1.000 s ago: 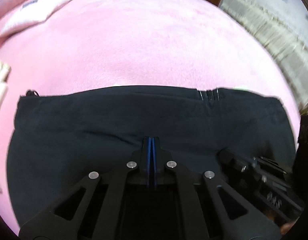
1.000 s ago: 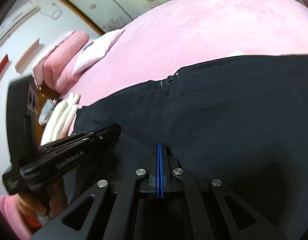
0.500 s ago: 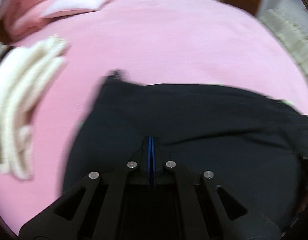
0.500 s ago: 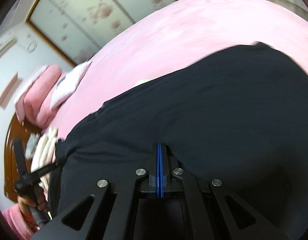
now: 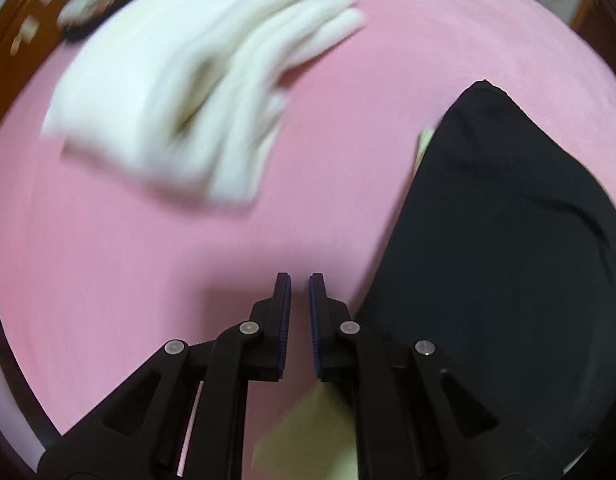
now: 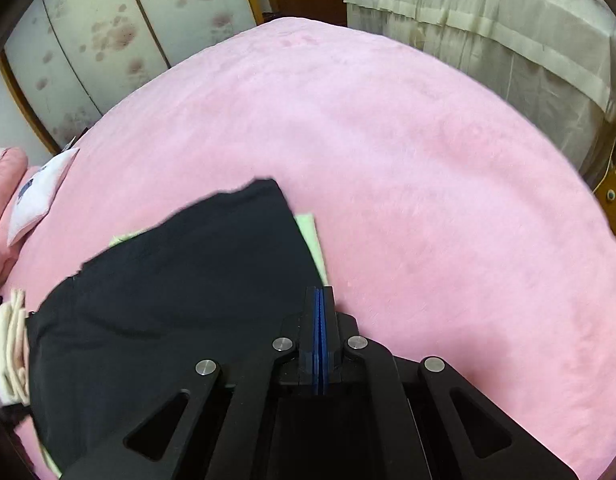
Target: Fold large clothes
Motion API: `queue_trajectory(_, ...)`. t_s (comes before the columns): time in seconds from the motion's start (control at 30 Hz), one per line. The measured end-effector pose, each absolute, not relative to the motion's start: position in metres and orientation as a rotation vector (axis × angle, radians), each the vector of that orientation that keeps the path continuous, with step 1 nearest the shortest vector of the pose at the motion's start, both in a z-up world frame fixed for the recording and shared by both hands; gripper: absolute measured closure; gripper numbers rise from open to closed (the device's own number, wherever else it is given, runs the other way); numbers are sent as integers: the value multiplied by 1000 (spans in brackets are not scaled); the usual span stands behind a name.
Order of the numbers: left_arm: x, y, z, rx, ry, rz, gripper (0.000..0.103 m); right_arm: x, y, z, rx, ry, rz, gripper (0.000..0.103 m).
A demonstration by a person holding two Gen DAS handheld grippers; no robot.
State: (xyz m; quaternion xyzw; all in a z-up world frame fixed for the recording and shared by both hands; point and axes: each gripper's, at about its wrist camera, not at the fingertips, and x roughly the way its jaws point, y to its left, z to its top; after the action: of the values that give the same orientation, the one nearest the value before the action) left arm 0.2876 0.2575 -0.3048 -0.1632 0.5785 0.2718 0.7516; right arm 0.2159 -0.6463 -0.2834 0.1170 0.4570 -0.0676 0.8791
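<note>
A black garment (image 5: 508, 260) lies spread flat on the pink bedspread (image 5: 107, 280). A pale green layer (image 5: 426, 138) peeks out from under its edge. My left gripper (image 5: 299, 280) hovers over bare pink cover just left of the garment. Its jaws are opening, with a narrow gap and nothing between them. In the right wrist view the black garment (image 6: 179, 300) fills the lower left. My right gripper (image 6: 320, 300) is shut, pads pressed together, at the garment's right edge beside the green strip (image 6: 310, 232). I see no cloth between its pads.
A folded white garment (image 5: 195, 92) lies up and left of my left gripper, also visible as the white pile (image 6: 11, 352). A pale pillow (image 6: 35, 192) sits at the bed's far left. A cream-draped piece of furniture (image 6: 508, 32) stands beyond the bed.
My left gripper swung left off the black garment onto the pink cover near the white pile, and its jaws parted. My right gripper slid right to the garment's edge, still shut.
</note>
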Motion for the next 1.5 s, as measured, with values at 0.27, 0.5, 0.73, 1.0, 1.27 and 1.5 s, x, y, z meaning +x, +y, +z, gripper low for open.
queue_trajectory(0.27, 186, 228, -272, -487, 1312, 612, 96, 246, -575, -201, 176, 967, 76, 100)
queue_trajectory(0.5, 141, 205, -245, -658, 1247, 608, 91, 285, -500, -150, 238, 1007, 288, 100)
queue_trajectory(0.73, 114, 178, -266, -851, 1241, 646, 75, 295, -431, -225, 335, 1319, 412, 99)
queue_trajectory(1.0, 100, 167, -270, -983, 1190, 636, 64, 253, -408, -350, 209, 1547, 312, 99)
queue_trajectory(1.27, 102, 178, -294, -1116, 1125, 611, 57, 245, -393, -391, -33, 1565, 231, 99)
queue_trajectory(1.5, 133, 192, -323, -1155, 1023, 564, 44, 241, -379, -397, -182, 1517, 183, 99)
